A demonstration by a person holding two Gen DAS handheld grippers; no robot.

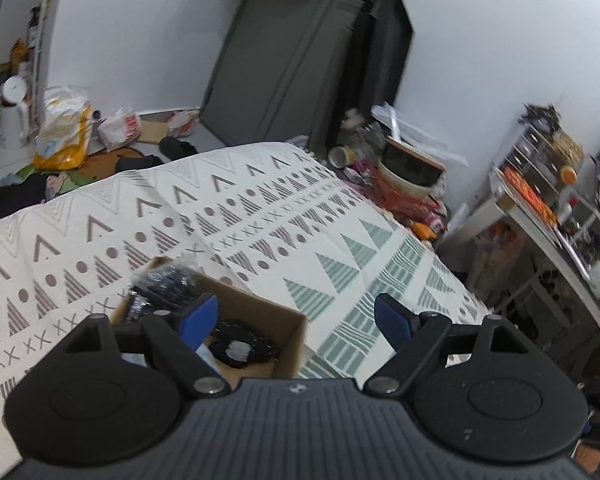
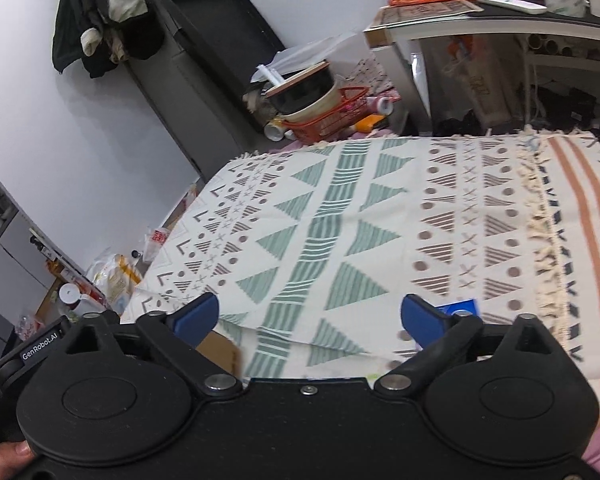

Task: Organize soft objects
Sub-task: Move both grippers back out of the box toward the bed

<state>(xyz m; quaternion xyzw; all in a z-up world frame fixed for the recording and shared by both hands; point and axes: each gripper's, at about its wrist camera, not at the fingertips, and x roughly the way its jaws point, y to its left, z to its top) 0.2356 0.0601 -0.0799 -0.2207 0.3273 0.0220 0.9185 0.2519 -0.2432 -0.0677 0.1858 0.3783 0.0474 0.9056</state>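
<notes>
1. Left gripper (image 1: 296, 316) spread wide, holding nothing, above the cardboard box (image 1: 260, 320).
2. Box sits on patterned blanket (image 1: 260, 208); dark soft items (image 1: 240, 344) inside.
3. Right gripper (image 2: 310, 316) spread, holding nothing, over blanket.

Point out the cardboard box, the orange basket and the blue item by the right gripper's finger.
cardboard box (image 1: 290, 334): left wrist view, its front wall.
orange basket (image 2: 332, 120): right wrist view, its mesh side.
blue item (image 2: 462, 306): right wrist view, its visible top.
</notes>
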